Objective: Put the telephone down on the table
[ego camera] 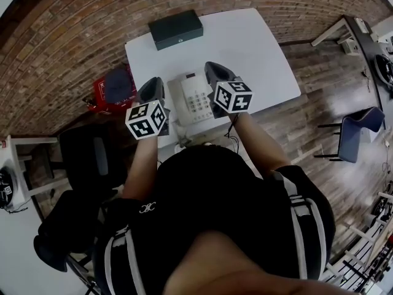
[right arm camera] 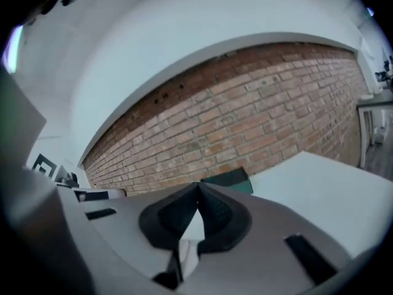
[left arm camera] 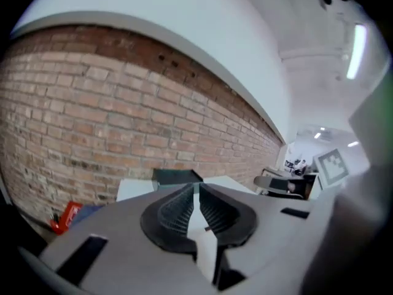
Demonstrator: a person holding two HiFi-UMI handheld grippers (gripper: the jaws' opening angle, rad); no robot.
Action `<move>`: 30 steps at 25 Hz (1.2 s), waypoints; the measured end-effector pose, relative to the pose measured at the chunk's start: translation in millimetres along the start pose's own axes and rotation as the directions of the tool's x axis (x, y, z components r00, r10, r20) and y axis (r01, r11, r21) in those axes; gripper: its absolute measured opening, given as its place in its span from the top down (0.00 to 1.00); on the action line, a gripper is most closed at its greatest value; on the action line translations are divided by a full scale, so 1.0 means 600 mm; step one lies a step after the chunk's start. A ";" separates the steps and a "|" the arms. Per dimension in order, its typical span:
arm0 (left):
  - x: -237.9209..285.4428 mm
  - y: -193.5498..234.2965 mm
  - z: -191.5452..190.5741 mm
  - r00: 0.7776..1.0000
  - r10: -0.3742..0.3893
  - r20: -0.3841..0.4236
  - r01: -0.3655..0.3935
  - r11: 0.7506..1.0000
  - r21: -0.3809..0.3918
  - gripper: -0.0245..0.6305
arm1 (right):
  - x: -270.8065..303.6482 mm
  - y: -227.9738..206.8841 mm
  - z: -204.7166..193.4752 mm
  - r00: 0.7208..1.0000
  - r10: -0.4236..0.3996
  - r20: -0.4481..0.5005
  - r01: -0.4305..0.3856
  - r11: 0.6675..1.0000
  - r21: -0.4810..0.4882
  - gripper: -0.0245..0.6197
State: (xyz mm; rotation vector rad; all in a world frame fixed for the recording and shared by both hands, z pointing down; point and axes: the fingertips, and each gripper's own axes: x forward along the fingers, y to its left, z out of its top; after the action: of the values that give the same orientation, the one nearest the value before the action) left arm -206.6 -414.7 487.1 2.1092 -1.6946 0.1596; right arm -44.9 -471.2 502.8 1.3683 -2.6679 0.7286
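A white desk telephone [ego camera: 193,98] with a keypad lies on the white table [ego camera: 264,54], near its front edge. My left gripper [ego camera: 152,86] hovers just left of the phone, raised above the table, jaws shut with nothing between them. To the phone's right my right gripper [ego camera: 216,69] is also raised, shut and empty. In the left gripper view the gripper [left arm camera: 196,192] points roughly level at the brick wall, pads together. The right gripper view shows its gripper [right arm camera: 198,189] the same way. Neither gripper view shows the phone.
A dark green box [ego camera: 175,29] sits at the table's far edge by the brick wall, also seen as the box [left arm camera: 175,177] and the box [right arm camera: 228,178]. A red case [ego camera: 113,88] stands left of the table, a black chair [ego camera: 86,158] nearer left, a blue chair [ego camera: 359,131] at right.
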 end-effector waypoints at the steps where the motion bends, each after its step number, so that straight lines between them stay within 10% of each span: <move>1: -0.011 -0.008 0.030 0.998 0.021 0.055 -0.024 0.998 0.050 0.93 | -0.010 0.020 0.031 0.998 0.011 0.054 -0.010 0.999 -0.037 0.96; 10: -0.093 -0.069 0.159 0.972 0.034 0.231 -0.078 0.980 0.183 0.94 | -0.118 0.138 0.207 0.927 0.075 0.367 0.037 0.957 -0.289 0.96; 30: -0.078 -0.034 0.131 0.976 0.110 0.188 -0.133 0.984 0.116 0.94 | -0.086 0.125 0.164 0.956 0.088 0.281 -0.012 0.966 -0.258 0.96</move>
State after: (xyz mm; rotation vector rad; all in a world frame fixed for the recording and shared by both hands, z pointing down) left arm -212.2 -400.2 394.7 2.1684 -1.9694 0.1184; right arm -56.4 -437.8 373.5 1.4388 -2.8960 0.1833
